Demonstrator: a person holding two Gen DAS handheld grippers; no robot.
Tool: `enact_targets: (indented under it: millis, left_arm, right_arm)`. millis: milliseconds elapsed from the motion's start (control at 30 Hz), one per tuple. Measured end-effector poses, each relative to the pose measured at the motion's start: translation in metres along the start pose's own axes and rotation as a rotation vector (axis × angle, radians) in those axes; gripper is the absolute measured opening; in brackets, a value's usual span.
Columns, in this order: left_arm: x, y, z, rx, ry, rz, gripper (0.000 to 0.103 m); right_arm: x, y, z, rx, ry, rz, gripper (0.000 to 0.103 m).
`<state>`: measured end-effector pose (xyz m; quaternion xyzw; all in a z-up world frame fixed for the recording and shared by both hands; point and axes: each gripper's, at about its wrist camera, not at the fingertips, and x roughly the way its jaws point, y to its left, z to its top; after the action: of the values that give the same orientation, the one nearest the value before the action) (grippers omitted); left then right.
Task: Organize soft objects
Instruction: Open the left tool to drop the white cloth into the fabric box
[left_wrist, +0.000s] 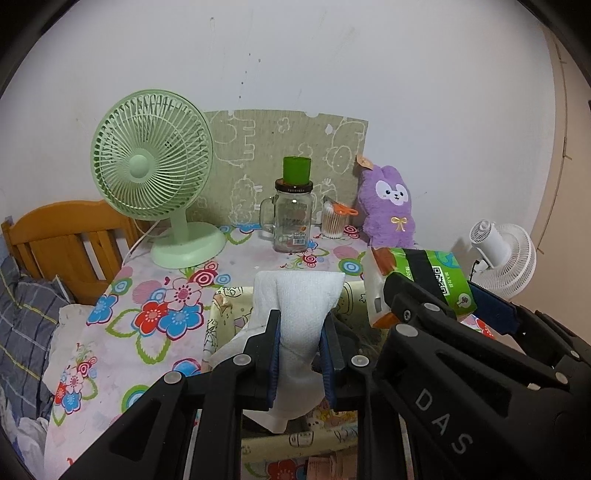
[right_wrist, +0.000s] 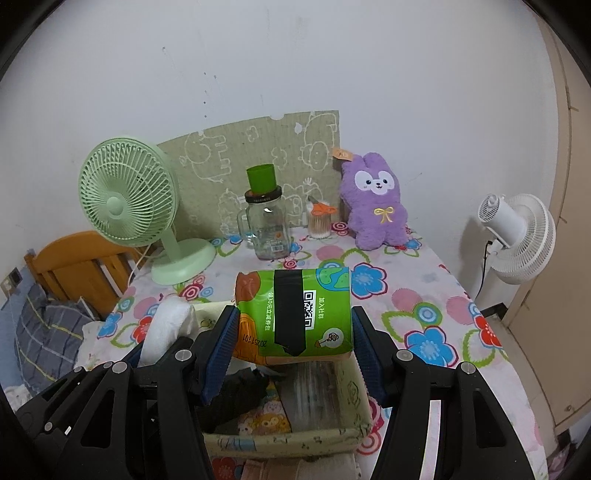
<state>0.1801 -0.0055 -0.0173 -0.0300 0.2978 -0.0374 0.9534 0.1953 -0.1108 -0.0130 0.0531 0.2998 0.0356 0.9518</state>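
Both grippers hang over an open fabric storage bin (right_wrist: 288, 439) at the near edge of a flower-print worktop (right_wrist: 436, 317), each carrying something soft. The left gripper (left_wrist: 301, 354) has its jaws closed on a folded white towel (left_wrist: 299, 314), squeezed narrow at the waist and flaring above the pads. The right gripper (right_wrist: 293, 354) clamps a green tissue pack (right_wrist: 295, 314) across its short sides, holding it level just above the bin's far rim. A dark cloth (right_wrist: 240, 391) already lies in the bin's left half, while the right half shows bare lining.

The step in hand appears to be lowering both items into the bin. Done well, the tissue pack would go down flat into the bare right half, and the towel into the left beside or atop the dark cloth. The two grippers sit close together, so one at a time looks safer. Each should release only once its load rests on the lining.

A purple plush rabbit (right_wrist: 373, 203) leans at the far edge, well apart from the bin, near a glass jar (right_wrist: 267, 229) and a green fan (right_wrist: 129, 199); it looks like the remaining soft item.
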Motion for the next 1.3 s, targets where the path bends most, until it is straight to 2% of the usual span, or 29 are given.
enact_targets:
  millis: [233,433,500,767,1033,1200,1300]
  left_arm:
    - [0.019,0.004,0.000,0.000,0.026,-0.008,0.020]
    - [0.032,0.010,-0.002,-0.009,0.060,0.007,0.039]
    - [0.036,0.013,-0.003,-0.012,0.081,-0.005,0.052]
    - [0.043,0.022,-0.003,-0.019,0.120,0.009,0.077]
    - [0.048,0.028,-0.007,-0.017,0.147,0.032,0.084]
    - [0.050,0.028,-0.008,-0.007,0.148,0.031,0.088]
    - [0.050,0.026,-0.008,0.000,0.149,0.031,0.090]
  right_arm:
    - [0.021,0.001,-0.001,0.004,0.021,0.018,0.064]
    - [0.034,0.006,-0.003,-0.010,0.038,0.031,0.064]
    - [0.038,0.008,-0.003,-0.014,0.043,0.033,0.064]
    - [0.049,0.017,-0.004,-0.023,0.054,0.095,0.064]
    - [0.063,0.025,-0.008,-0.022,0.100,0.148,0.067]
    - [0.066,0.026,-0.010,-0.025,0.121,0.105,0.083]
    - [0.065,0.023,-0.011,-0.026,0.118,0.088,0.087]
